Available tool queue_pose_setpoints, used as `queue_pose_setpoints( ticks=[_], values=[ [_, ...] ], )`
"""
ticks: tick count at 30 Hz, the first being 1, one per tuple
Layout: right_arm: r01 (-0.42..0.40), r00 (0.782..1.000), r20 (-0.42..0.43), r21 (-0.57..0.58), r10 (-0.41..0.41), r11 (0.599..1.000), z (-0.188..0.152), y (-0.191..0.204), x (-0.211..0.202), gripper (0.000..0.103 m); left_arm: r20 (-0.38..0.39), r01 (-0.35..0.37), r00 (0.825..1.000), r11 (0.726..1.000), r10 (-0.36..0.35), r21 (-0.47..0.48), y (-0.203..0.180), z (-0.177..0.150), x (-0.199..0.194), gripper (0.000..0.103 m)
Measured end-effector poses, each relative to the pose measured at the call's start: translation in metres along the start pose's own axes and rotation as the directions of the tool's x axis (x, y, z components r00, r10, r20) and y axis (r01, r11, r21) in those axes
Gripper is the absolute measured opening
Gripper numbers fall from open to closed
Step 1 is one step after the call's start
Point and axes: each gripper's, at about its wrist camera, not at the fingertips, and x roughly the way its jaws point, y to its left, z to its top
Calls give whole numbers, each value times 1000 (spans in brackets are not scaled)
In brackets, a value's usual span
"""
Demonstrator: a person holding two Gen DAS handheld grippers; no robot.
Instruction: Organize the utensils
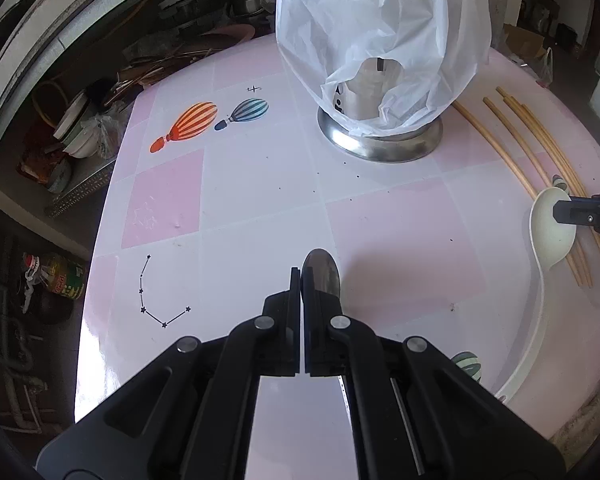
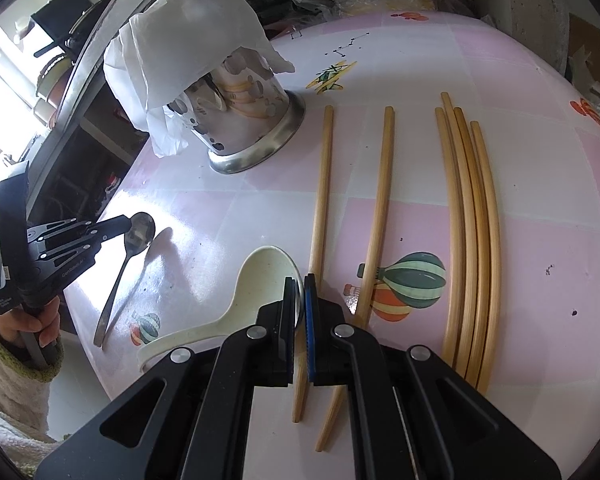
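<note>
My left gripper (image 1: 302, 274) is shut on a metal spoon (image 1: 322, 272), whose bowl sticks out past the fingertips; the right wrist view shows it (image 2: 140, 228) held above the table with the handle hanging down. My right gripper (image 2: 300, 284) is shut on the rim of a cream plastic ladle spoon (image 2: 260, 280), also seen in the left wrist view (image 1: 552, 232). A steel utensil holder (image 1: 380, 136) (image 2: 244, 120) stands at the back, draped with a white plastic bag (image 1: 384, 24). Several bamboo chopsticks (image 2: 468, 240) (image 1: 532, 152) lie on the pink table.
The table (image 1: 260, 200) has a pink checked cover with balloon prints. Its left edge drops to cluttered shelves (image 1: 80, 128) and an oil bottle (image 1: 60, 276) on the floor. Two separate chopsticks (image 2: 324, 200) lie just ahead of the right gripper.
</note>
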Motion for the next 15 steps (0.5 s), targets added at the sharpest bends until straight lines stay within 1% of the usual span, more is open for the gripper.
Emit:
queue_pose_setpoints(
  ticks=[4, 8, 10, 12, 13, 14, 15],
  values=[
    [-1, 1000, -1, -1, 1, 1000, 0, 0, 0, 5, -10, 31, 999, 999, -31, -19, 4, 0, 1, 1],
    [0, 1000, -1, 1, 0, 1000, 0, 0, 0, 5, -4, 103, 995, 994, -104, -46, 10, 1, 1, 1],
    [0, 1000, -1, 1, 0, 1000, 1, 1, 0, 5, -4, 132, 991, 990, -132, -51, 11, 1, 1, 4],
    [-1, 1000, -1, -1, 1, 1000, 1, 1, 0, 5, -1, 153, 988, 987, -153, -54, 12, 0, 2, 12],
    [-1, 1000, -1, -2, 1, 1000, 1, 1, 0, 5, 1, 160, 987, 986, -160, -55, 13, 0, 2, 15],
    [-2, 1000, 0, -3, 2, 1000, 1, 2, 0, 5, 4, 163, 987, 985, -163, -52, 13, 0, 2, 19],
    [-2, 1000, 0, -4, 2, 1000, 1, 2, 0, 5, 7, 168, 986, 985, -168, -41, 12, 1, 2, 27]
  ],
)
